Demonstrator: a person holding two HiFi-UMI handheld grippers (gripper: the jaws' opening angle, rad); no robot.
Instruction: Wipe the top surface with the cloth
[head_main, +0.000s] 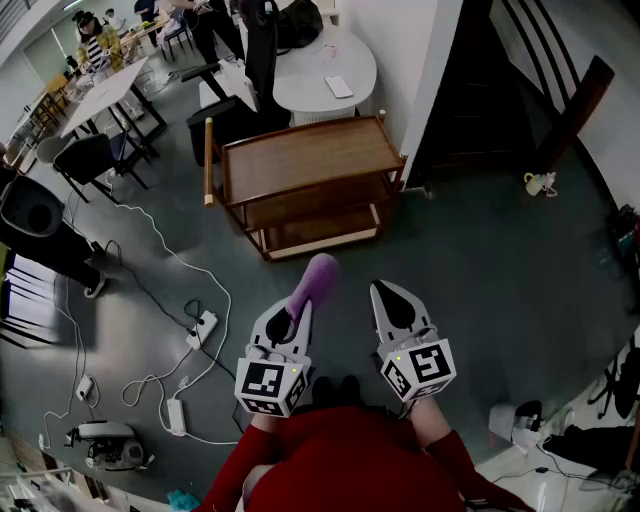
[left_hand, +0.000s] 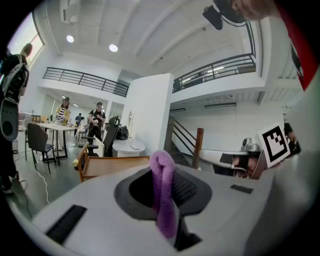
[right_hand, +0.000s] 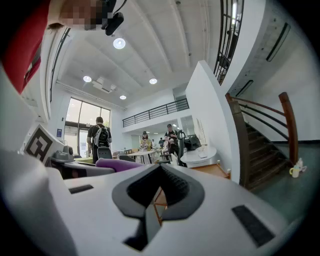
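The left tool (head_main: 298, 312) is clamped on a purple cloth (left_hand: 163, 192). The cloth sits right between its two jaws and pokes out past the tip. It looks folded over, like a fat little loop.

The right tool (right_hand: 159, 172) has its jaws together. It holds nothing. The two tools are side by side, close to the person's body.

The cloth looks soft, fluffy and light. I think it will bend and squash when it is pushed on something. It will not break. It may slip out if the hold is loose, so a tight pinch on the thick folded part seems best. That is where the left tool has it now. Enough cloth sticks out in front to rub with.

The thing to wipe is the wooden cart (head_main: 305, 158). It stands on the floor (head_main: 480, 300) ahead of the person, next to a white wall. Its top looks flat and bare. The cloth points toward the cart but is well apart from it, up in the air. No wiping has begun, I think. The cloth must first go to the cart top and press down flat.
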